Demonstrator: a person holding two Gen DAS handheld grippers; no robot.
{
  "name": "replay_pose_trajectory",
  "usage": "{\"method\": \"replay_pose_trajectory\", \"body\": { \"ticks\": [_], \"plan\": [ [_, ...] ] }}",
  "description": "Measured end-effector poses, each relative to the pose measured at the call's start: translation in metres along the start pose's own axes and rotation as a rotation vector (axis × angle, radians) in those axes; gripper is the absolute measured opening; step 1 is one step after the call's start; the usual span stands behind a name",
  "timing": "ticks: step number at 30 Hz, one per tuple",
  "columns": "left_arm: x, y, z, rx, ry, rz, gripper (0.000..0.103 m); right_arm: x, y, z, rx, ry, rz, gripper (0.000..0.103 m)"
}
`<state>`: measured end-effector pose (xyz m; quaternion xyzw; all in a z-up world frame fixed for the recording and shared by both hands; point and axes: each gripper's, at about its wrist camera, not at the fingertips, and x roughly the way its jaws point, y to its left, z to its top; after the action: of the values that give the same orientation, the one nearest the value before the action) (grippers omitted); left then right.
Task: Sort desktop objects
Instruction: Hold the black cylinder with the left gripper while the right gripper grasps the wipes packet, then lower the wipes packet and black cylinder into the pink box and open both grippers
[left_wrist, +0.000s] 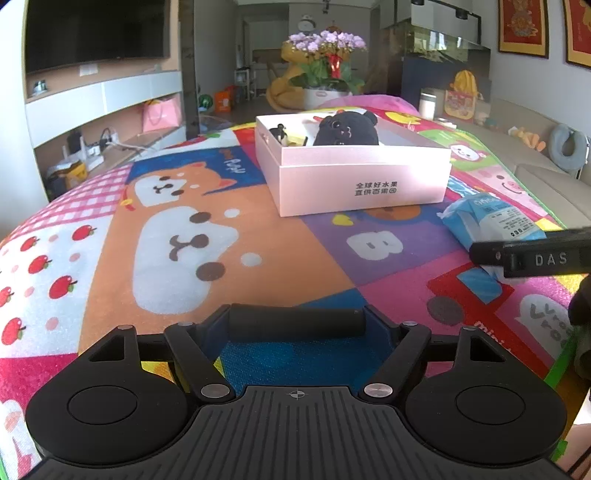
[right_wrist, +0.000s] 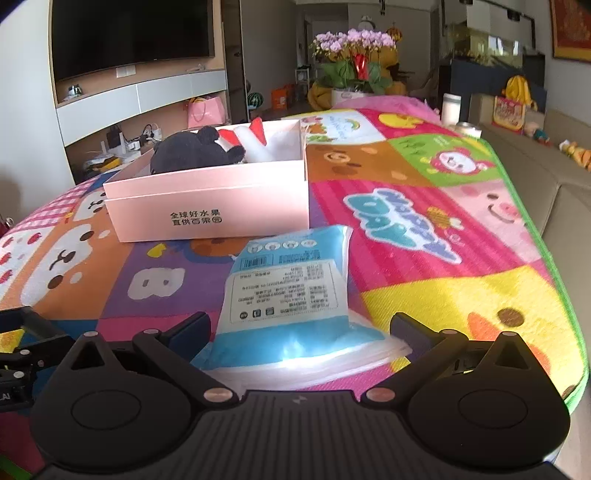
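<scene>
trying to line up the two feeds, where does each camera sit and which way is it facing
Left wrist: on the left gripper, low over the colourful cartoon mat, facing the open pink cardboard box; its fingers grip a black cylinder, and the right gripper's finger shows at the right edge.
Right wrist: on the right gripper, open around the blue plastic wipes pack, facing the same box.
Shared: box, pack, mat, black plush bear.
</scene>
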<state>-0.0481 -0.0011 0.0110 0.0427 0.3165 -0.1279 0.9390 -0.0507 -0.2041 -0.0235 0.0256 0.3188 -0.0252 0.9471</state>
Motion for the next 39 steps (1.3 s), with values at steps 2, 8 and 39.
{"method": "replay_pose_trajectory", "body": {
  "ticks": [2, 8, 39],
  "plan": [
    [-0.001, -0.001, -0.001, 0.004, 0.002, -0.003, 0.08, -0.002, 0.003, 0.002, -0.016, -0.022, -0.026, 0.103],
    [-0.005, -0.005, 0.0, 0.014, 0.01, -0.033, 0.08, 0.006, 0.007, 0.014, -0.068, 0.002, -0.04, 0.085],
    [0.051, 0.043, 0.104, -0.124, -0.254, -0.056, 0.102, 0.004, 0.006, 0.206, -0.087, -0.151, 0.177, 0.058]
  ]
}}
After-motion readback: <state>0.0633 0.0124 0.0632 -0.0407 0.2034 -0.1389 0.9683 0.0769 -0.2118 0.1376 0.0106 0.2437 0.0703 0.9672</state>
